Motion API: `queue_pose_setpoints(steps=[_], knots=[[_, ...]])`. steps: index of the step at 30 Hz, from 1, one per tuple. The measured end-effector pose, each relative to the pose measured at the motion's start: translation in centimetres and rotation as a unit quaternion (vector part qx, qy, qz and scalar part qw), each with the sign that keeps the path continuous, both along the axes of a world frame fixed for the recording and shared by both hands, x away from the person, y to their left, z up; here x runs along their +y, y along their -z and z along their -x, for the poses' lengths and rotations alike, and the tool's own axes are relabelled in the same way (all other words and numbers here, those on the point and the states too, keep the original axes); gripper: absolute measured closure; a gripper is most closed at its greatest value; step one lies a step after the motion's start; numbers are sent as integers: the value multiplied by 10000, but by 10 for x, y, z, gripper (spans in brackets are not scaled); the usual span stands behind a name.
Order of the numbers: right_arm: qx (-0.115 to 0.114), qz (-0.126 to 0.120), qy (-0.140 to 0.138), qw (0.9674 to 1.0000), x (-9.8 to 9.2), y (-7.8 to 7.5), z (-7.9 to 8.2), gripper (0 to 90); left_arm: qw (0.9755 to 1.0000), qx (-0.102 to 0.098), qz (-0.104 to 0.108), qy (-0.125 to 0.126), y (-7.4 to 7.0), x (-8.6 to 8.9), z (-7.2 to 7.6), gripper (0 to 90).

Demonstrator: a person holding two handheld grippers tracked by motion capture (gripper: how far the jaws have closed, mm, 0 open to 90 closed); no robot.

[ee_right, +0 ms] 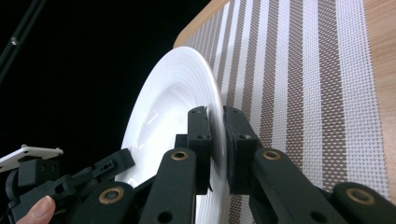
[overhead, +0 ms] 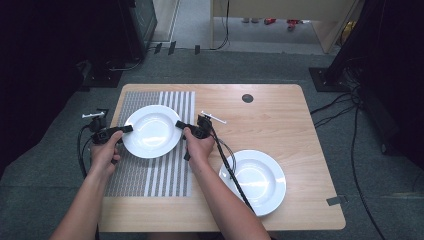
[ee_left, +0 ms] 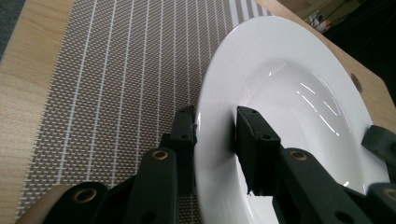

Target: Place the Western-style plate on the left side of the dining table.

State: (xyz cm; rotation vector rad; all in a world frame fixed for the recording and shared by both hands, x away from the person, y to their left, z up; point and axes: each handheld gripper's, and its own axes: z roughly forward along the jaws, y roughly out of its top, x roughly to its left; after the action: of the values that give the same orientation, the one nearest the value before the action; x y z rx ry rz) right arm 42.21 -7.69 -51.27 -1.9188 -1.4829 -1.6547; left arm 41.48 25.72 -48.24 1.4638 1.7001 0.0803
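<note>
Two grippers are working one white plate (overhead: 151, 131) here, one on each side of it. On the person's left, the left gripper (overhead: 127, 129) is clamping the plate's rim, and in the left gripper view that gripper (ee_left: 215, 135) is biting with one black jaw under the rim and the other inside the bowl of the plate (ee_left: 289, 93). Across from it, the right gripper (overhead: 179, 124) is pinching the opposite edge; in the right gripper view its jaws (ee_right: 215, 140) are sitting narrow, squeezed on the thin rim of the plate (ee_right: 173, 107), with the other gripper showing beyond at lower left.

That plate is sitting over the far end of the striped placemat (overhead: 150, 175), which is lying on the left half of the wooden table (overhead: 280, 115); whether the plate is touching the mat or hanging just above it, I cannot tell. Both gripper views are showing it seemingly tilted against the mat's stripes.

Off to the right, a second white plate (overhead: 257, 180) is resting flat on the bare wood near the front edge, well apart from the held one, with the right gripper's cable trailing across it.
</note>
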Motion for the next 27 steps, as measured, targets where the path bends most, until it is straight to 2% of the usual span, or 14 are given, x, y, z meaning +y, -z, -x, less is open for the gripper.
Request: queue_pose_setpoints(steps=[9, 13, 16, 27], knots=[[132, -38, 4, 9999, -1, 6, -9, 838, 10000, 67, -20, -35, 6, -2, -5, 703], [262, -27, 30, 9996, -2, 11, -11, 833, 9999, 115, -51, -54, 9, -4, -7, 704], [278, -14, 32, 9996, -2, 13, -11, 831, 9998, 122, -117, -59, 10, -5, -7, 703], [328, -13, 21, 9995, -2, 18, -13, 832, 9997, 153, -160, -95, 14, -6, -10, 697]])
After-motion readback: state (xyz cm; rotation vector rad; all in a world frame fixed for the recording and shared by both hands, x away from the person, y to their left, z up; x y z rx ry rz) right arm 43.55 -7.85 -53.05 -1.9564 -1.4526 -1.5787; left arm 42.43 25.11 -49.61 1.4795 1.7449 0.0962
